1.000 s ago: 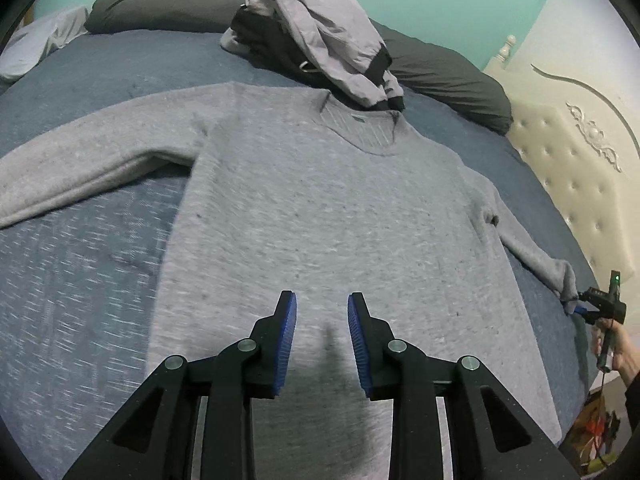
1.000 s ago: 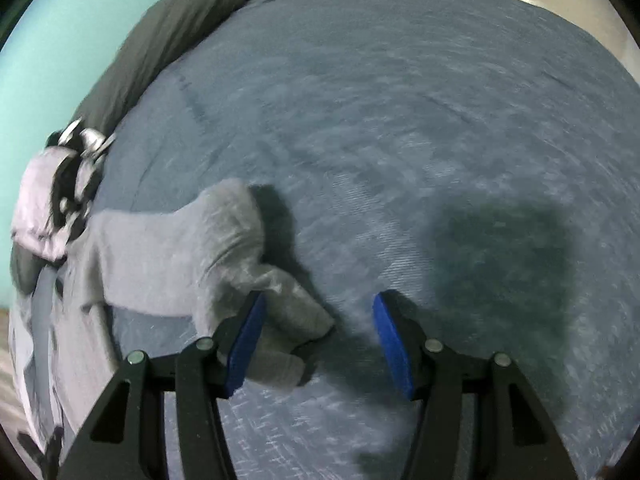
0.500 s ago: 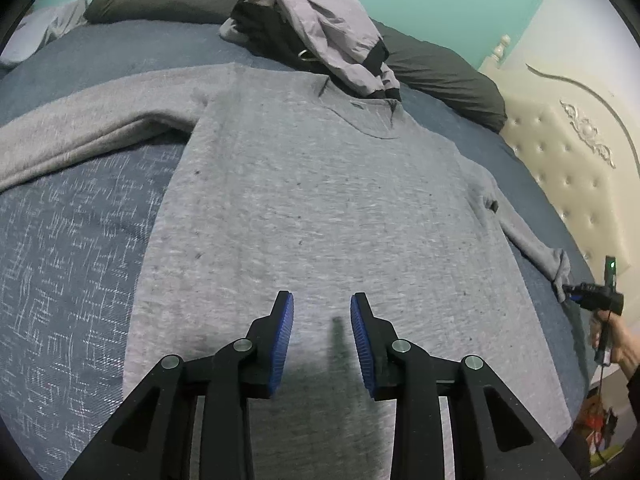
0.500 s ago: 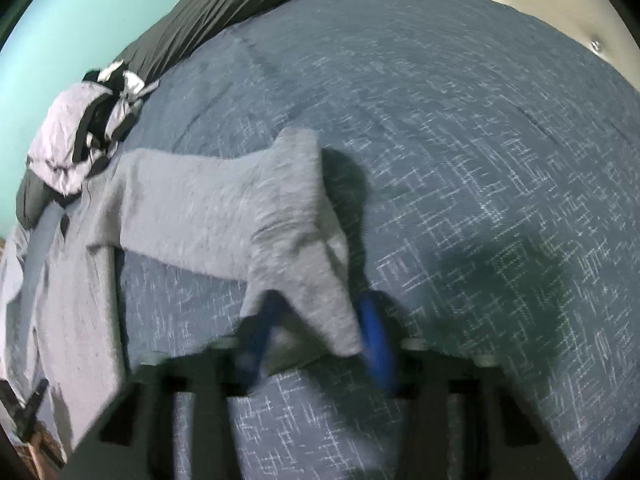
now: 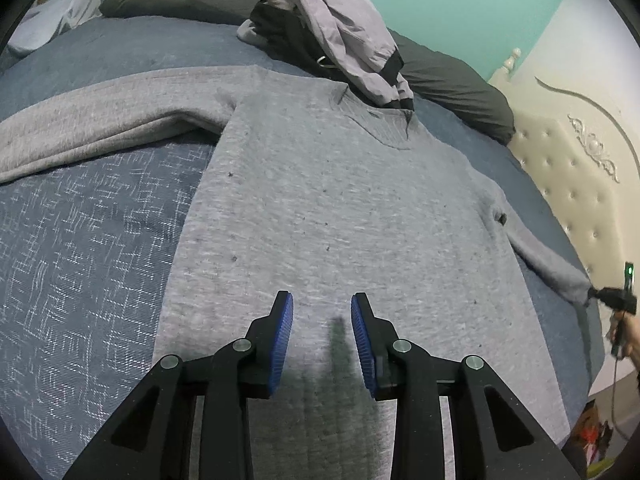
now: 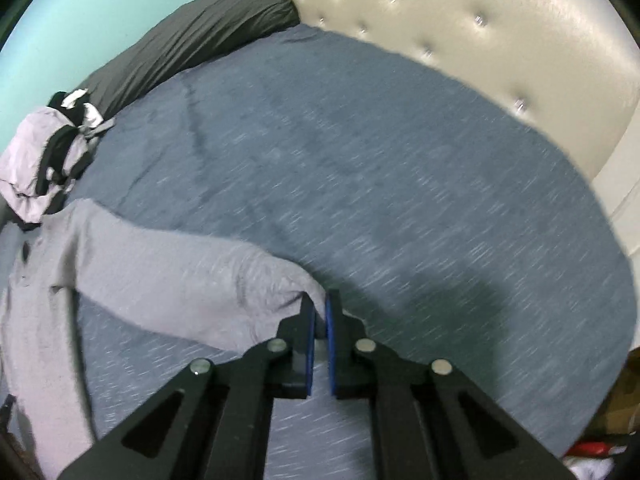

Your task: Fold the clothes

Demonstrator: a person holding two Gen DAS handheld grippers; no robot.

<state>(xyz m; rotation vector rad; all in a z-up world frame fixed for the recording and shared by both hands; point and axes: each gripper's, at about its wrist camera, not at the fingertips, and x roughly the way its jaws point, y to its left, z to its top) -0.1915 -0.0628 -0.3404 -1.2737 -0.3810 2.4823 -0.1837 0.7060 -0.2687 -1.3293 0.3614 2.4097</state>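
sleeve just gripped, no fold made yet

the grey sweater [image 5: 340, 220] lies flat and face up on the blue bed [image 5: 80, 260], its body spread smooth, collar toward the far pillows, both sleeves out to the sides. no part of it is folded over yet, so the work is at its start. the right sleeve [image 6: 168, 280] runs out across the bed to its cuff, which is pinched between the pads of the right hand-held gripper [image 6: 319, 316]; those jaws have just been closing and now stand narrow on the cloth. the sleeve end looks slightly lifted off the bed. the left hand-held gripper [image 5: 322, 332] hangs over the lower middle of the sweater's body, its jaws partly apart with nothing between them; whether it touches the fabric cannot be told. the left sleeve [image 5: 100, 132] lies untouched.

left to do, as i judge it: bring the right sleeve in over the body, do the same with the left, then fold the body. a lilac-and-black jacket [image 5: 340, 32] heaped at the collar overlaps the neckline and may snag.
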